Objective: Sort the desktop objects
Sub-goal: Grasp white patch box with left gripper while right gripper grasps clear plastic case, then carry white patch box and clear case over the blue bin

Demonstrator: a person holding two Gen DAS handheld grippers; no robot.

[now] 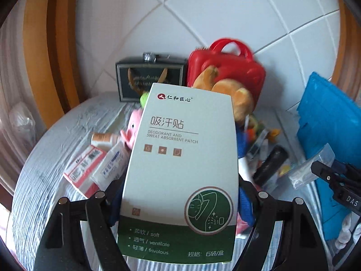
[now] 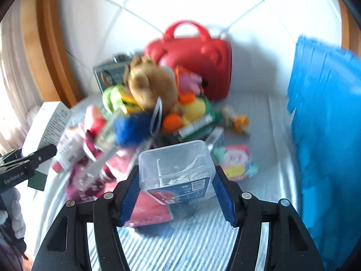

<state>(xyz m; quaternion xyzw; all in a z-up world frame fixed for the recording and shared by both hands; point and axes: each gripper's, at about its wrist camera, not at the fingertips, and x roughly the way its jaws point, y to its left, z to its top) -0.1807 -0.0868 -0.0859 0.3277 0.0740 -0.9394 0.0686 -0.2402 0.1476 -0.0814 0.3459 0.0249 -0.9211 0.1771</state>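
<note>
My left gripper (image 1: 180, 192) is shut on a white and green box of sweat absorbent patches (image 1: 180, 158), held upright above the table and filling the middle of the left wrist view. The same box (image 2: 48, 124) shows at the left edge of the right wrist view. My right gripper (image 2: 176, 176) is shut on a clear plastic box of floss picks (image 2: 176, 167), its blue pads (image 2: 129, 194) pressing both sides, lifted off the striped cloth (image 2: 176, 237). In the left wrist view that clear box (image 1: 311, 169) appears at the far right.
A heap of plush toys (image 2: 149, 85) and small packets lies mid-table. Behind it stand a red carry case (image 2: 194, 56) and a dark gift box (image 1: 149, 76). Medicine boxes (image 1: 85, 169) lie left, and a blue bag (image 2: 325, 124) stands right against a white tiled wall.
</note>
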